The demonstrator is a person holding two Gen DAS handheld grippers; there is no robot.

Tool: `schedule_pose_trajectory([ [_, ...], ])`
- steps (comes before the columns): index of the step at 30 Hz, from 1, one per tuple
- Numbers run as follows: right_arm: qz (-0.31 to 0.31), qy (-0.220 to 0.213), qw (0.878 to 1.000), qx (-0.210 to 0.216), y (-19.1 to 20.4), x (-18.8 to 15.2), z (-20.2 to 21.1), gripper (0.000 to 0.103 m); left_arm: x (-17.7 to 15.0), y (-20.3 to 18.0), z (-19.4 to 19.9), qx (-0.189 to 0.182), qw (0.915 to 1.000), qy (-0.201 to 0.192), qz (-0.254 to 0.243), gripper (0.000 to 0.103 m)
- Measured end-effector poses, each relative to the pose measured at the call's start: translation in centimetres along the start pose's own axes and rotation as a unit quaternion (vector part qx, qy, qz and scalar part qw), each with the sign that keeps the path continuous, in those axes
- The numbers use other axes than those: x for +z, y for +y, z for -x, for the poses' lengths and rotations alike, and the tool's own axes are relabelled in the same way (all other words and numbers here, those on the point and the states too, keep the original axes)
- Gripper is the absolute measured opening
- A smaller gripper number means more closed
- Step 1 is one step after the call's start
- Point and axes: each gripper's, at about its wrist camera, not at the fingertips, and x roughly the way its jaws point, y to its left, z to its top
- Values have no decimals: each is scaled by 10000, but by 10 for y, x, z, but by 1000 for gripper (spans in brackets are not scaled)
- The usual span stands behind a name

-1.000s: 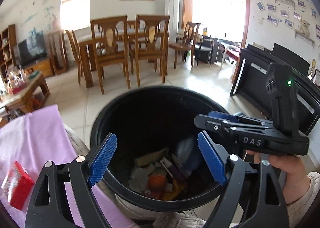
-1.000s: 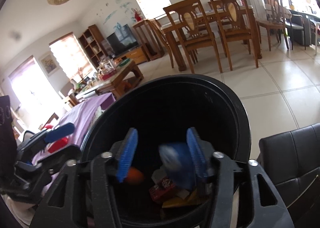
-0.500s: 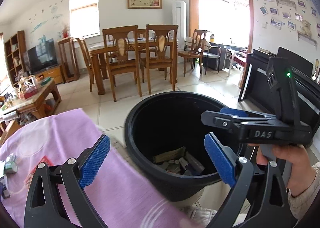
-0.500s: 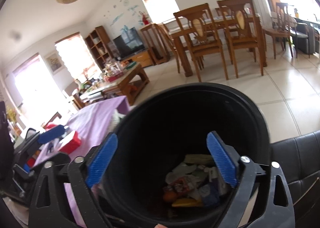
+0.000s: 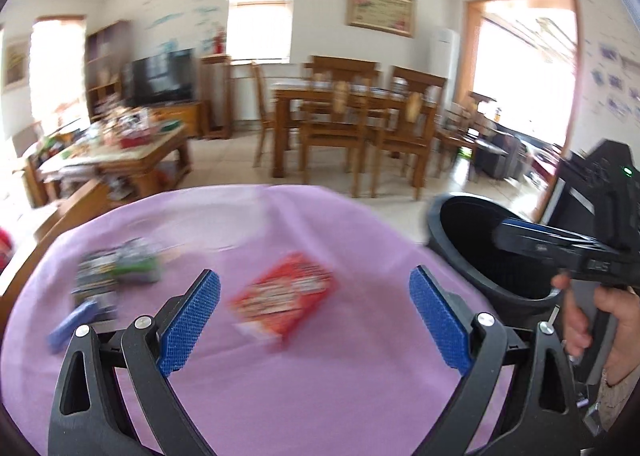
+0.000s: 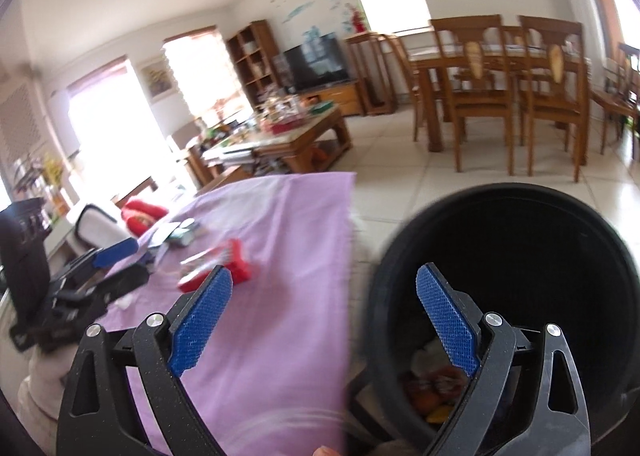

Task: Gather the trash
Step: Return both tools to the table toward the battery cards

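My left gripper (image 5: 314, 310) is open and empty above a purple cloth (image 5: 280, 376). A red snack box (image 5: 284, 302) lies on the cloth between and beyond its blue pads. Further left lie a blurred green-and-grey packet (image 5: 120, 268) and a small blue item (image 5: 72, 324). My right gripper (image 6: 324, 314) is open and empty, straddling the cloth's edge and the black trash bin (image 6: 520, 256); wrappers (image 6: 436, 388) lie in the bin's bottom. The red box (image 6: 224, 266) shows at left in the right wrist view, the bin (image 5: 480, 252) at right in the left wrist view.
A person's hand (image 5: 600, 320) holds the right gripper's handle beside the bin. Beyond the cloth stand a cluttered wooden coffee table (image 5: 120, 151), a dining table with chairs (image 5: 352, 123) and a TV (image 6: 316, 61). Tiled floor (image 6: 400, 175) lies between them.
Both views have swung left from over the bin toward the purple cloth. The right gripper's jaws widened and the blue item between them dropped into the bin. The left jaws stay wide.
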Motion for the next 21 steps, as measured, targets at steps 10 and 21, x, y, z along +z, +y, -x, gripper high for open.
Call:
schedule_pose_trajectory([
  [10,469,373,9956,718,96,11,-67,92,-18,148,5,923,9925,731,324,82],
  [21,739,785,9857,1298,176,10,-120,89,-32,197,-39,680,9774,1975,-319,59],
])
